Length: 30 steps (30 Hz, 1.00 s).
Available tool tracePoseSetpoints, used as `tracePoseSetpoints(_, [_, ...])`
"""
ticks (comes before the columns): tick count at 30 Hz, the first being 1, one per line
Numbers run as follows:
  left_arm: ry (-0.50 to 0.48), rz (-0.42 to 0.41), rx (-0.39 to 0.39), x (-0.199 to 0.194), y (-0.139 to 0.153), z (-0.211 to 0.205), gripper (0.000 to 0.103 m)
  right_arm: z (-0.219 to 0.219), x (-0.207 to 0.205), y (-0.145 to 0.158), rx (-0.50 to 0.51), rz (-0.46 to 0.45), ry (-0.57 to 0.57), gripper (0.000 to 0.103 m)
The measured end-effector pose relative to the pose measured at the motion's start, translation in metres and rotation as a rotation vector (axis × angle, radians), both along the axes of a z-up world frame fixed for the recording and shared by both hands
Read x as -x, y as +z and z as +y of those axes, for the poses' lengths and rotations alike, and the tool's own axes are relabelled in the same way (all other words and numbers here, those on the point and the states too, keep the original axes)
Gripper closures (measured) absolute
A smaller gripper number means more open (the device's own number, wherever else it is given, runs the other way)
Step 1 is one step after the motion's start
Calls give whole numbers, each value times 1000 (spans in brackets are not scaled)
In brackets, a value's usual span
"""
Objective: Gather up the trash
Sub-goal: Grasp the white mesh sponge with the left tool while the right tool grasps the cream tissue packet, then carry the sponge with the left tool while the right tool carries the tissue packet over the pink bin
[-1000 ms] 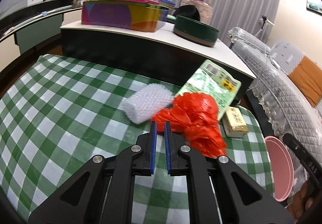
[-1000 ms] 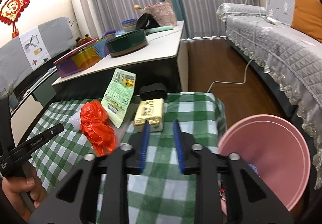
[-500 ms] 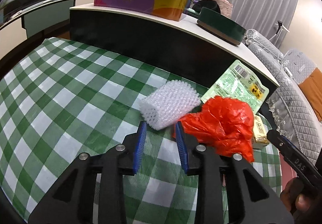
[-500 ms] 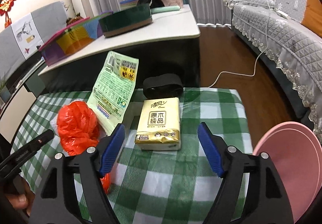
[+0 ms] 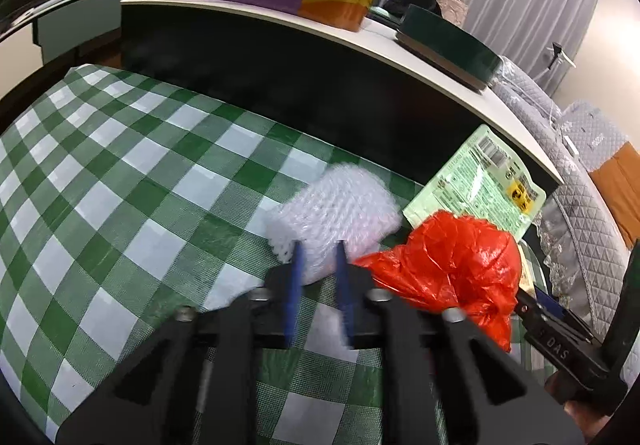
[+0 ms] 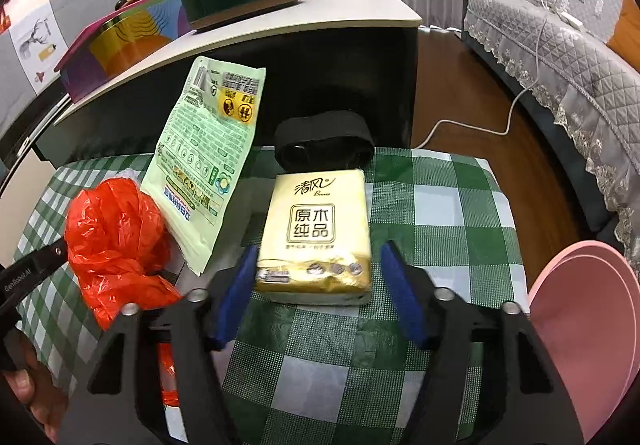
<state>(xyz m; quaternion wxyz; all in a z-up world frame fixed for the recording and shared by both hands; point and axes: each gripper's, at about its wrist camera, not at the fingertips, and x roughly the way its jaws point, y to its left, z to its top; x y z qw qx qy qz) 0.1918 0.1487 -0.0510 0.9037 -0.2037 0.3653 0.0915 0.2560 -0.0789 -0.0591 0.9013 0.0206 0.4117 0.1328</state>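
Observation:
On the green-checked table (image 5: 120, 185), my left gripper (image 5: 319, 249) has its blue pads on the near end of a white foam net (image 5: 340, 201), and the jaws are closing on it. A crumpled red plastic bag (image 5: 448, 257) lies just to its right, with a green pouch (image 5: 480, 185) behind. In the right wrist view, my right gripper (image 6: 320, 249) straddles a yellow tissue pack (image 6: 320, 221). Its jaws are closing; a gap shows at the right pad. The red plastic bag (image 6: 116, 237) and green pouch (image 6: 204, 149) lie to the left.
A black folded item (image 6: 324, 141) lies behind the tissue pack. A pink bin (image 6: 588, 325) stands off the table's right edge. A dark cabinet (image 5: 320, 85) carrying tins rises right behind the table. A grey sofa (image 6: 560, 57) and a cable are on the right.
My left gripper moved forward, opened, then narrowed around the foam net's near end. My right gripper came down to the tissue pack, opened wide and has narrowed around it.

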Motion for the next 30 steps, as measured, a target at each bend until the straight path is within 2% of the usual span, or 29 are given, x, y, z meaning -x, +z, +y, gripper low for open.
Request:
tracePoseSetpoints(3, [-7, -13, -24, 2, 4, -3, 97, -3, 3, 1, -2, -4, -11, 50])
tracePoseSetpoints(14, [-42, -99, -84, 18, 38, -15, 98, -27, 42, 31, -4, -71, -32, 50])
tracePoseSetpoints(30, [-122, -181, -138, 77, 74, -49, 97, -71, 116, 85, 30, -195, -83, 50])
